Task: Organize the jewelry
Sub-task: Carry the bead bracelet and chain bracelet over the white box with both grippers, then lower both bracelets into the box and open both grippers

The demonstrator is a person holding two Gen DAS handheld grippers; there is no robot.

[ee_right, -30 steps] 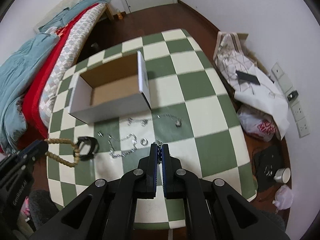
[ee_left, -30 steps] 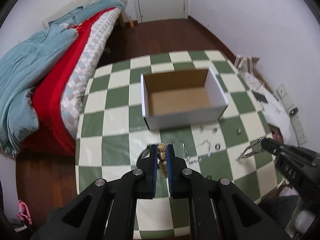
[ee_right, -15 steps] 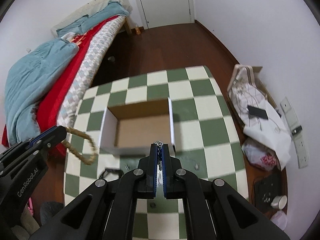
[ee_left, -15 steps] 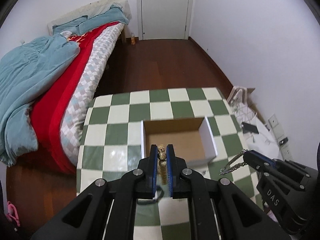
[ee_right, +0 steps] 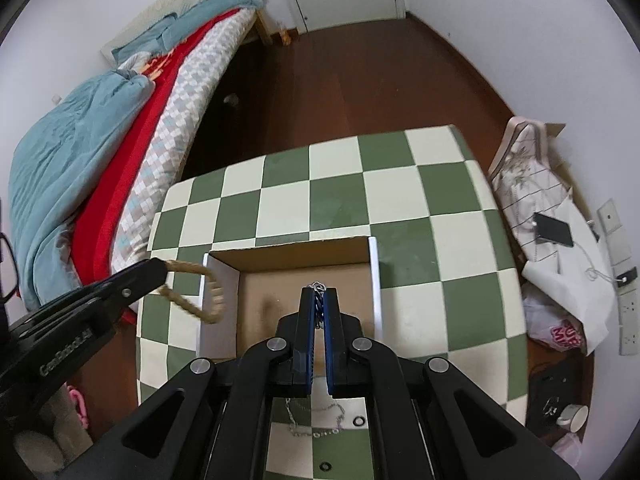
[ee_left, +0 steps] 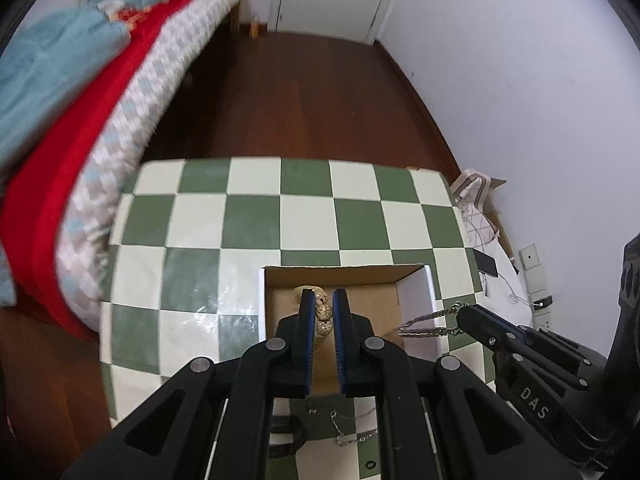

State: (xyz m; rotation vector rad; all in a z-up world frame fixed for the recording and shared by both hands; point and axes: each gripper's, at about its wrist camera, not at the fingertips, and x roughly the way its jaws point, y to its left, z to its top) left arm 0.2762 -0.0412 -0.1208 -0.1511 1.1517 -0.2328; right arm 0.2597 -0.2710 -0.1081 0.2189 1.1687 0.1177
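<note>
Left wrist view: the left gripper (ee_left: 320,300) has its jaws nearly together, pinching a beaded bracelet (ee_left: 322,314) of speckled tan beads.
Bracelet position: its beads show between the fingertips and just ahead of them, over the open cardboard box (ee_left: 416,292).
Right wrist view: the right gripper (ee_right: 318,294) is clamped tight on a silver chain (ee_right: 318,286), with a few links poking out past the tips.
Chain from the left camera: it hangs in a loop from the right gripper's tip, at the box's right wall.
Box: directly ahead of and beneath both grippers, on the green-checked table (ee_right: 400,196).
Loose pieces: another chain (ee_right: 316,432) and small rings (ee_right: 359,421) lie on the table behind the fingertips, beneath the gripper body.
</note>
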